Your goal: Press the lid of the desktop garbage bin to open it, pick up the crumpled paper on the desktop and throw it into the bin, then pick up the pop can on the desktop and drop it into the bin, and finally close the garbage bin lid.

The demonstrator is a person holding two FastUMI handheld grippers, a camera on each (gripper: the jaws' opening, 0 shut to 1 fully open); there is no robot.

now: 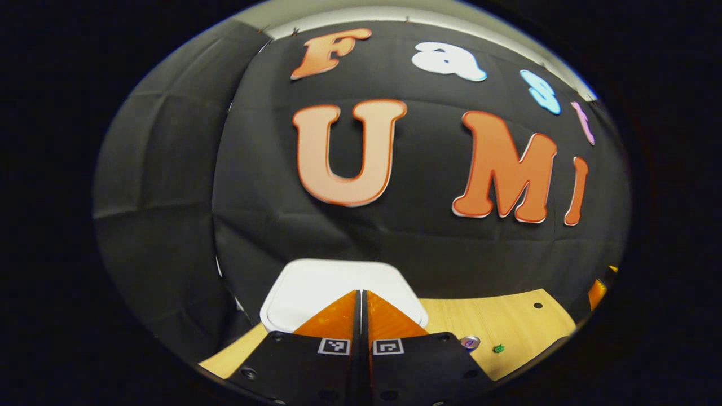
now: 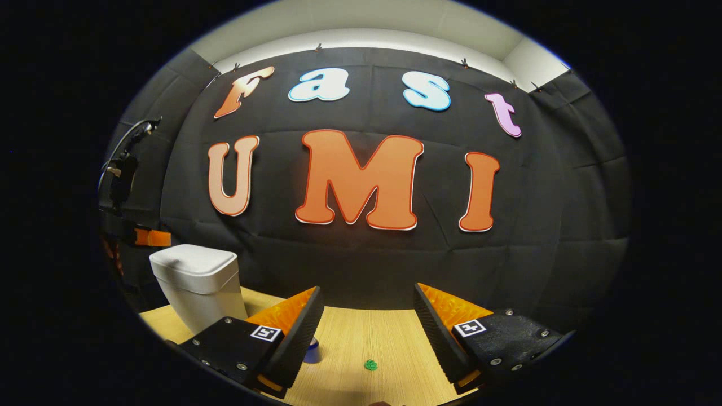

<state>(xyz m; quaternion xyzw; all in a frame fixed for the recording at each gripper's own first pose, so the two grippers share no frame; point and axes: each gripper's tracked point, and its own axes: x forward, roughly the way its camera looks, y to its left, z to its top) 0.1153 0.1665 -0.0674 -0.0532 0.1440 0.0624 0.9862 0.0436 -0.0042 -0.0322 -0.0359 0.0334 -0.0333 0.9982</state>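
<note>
The white desktop bin (image 2: 194, 282) stands at the table's left with its lid (image 1: 316, 293) down. My left gripper (image 1: 362, 293) is shut with nothing in it, its tips over the lid's near middle; I cannot tell whether they touch it. In the right gripper view the left gripper (image 2: 151, 238) shows just above the bin's far left. My right gripper (image 2: 366, 290) hangs open over the table. A small green crumpled paper (image 2: 370, 365) (image 1: 498, 348) lies below it. The pop can (image 2: 312, 349) (image 1: 470, 341) stands upright, partly hidden behind my right gripper's left finger.
The light wooden table (image 2: 361, 338) reaches back to the black cloth wall. It has a small dark hole (image 1: 537, 305) near its far right. A piece of the right gripper (image 1: 597, 293) shows at the right edge of the left gripper view.
</note>
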